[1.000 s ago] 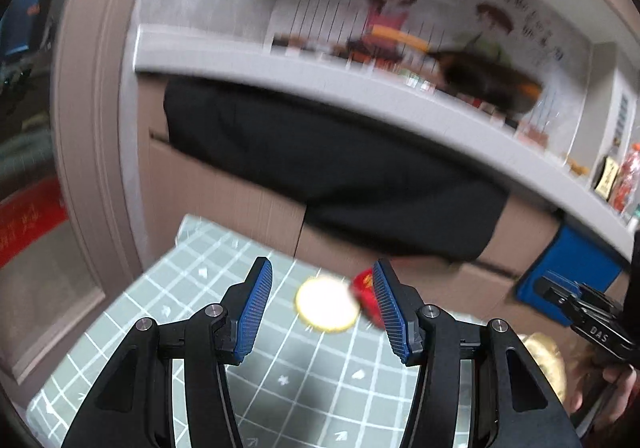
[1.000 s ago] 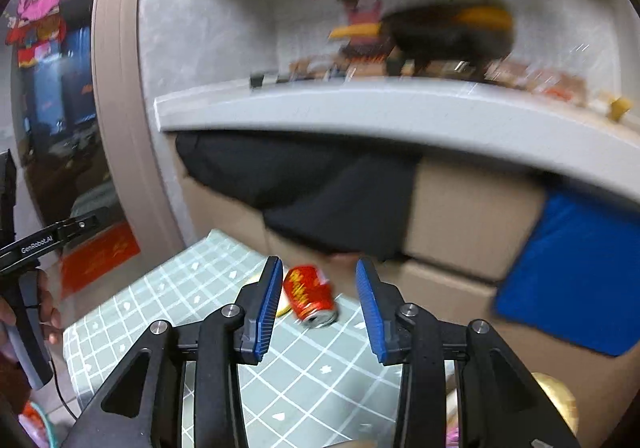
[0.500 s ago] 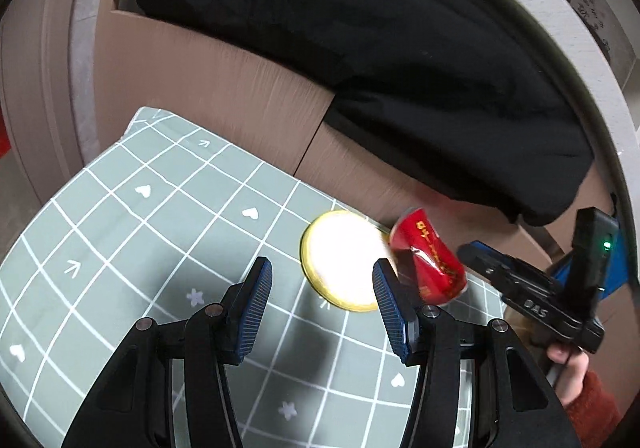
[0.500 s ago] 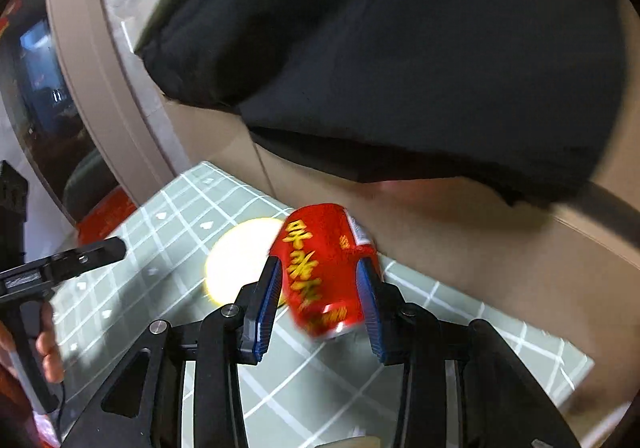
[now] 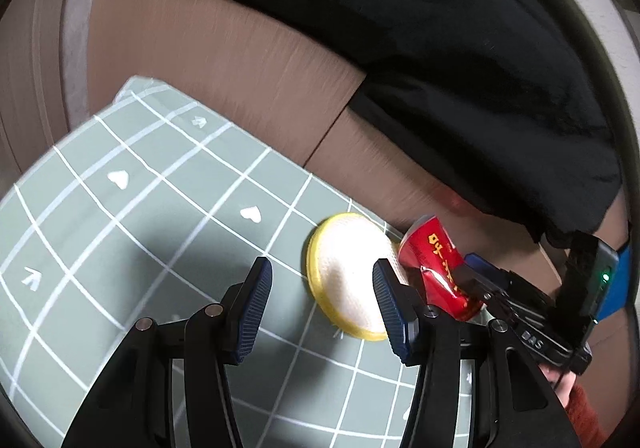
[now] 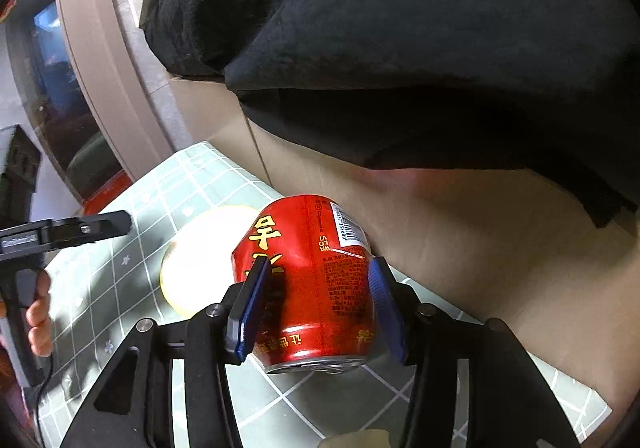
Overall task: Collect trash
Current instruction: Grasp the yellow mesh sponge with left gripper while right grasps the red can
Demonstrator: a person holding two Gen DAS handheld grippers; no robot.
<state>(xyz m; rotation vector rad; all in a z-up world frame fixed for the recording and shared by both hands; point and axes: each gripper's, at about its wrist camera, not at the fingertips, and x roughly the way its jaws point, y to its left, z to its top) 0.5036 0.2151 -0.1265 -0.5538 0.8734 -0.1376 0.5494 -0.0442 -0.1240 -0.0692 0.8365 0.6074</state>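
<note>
Cardboard box [image 6: 460, 248] walls draped with a black cloth [image 6: 400, 48] rise just beyond both sets of fingers, and the checked green mat [image 5: 140, 228] covers the tabletop below them. On that mat a dented red can [image 6: 316, 280] lies on its side, its long axis running along the right gripper [image 6: 316, 312], pull-tab end toward the camera. It sits squarely between the right fingers, which have just been opening and now straddle it; whether either pad touches the can is hard to tell. So the right hand is the nearer one by far. The left gripper [image 5: 324, 304] stands open and empty, and the can lies off to its right, past its right finger. A round yellow-rimmed lid [image 5: 352, 276] lies flat just beyond the left fingers, touching or nearly touching the can. The can's underside is hidden. No bin shows.
</note>
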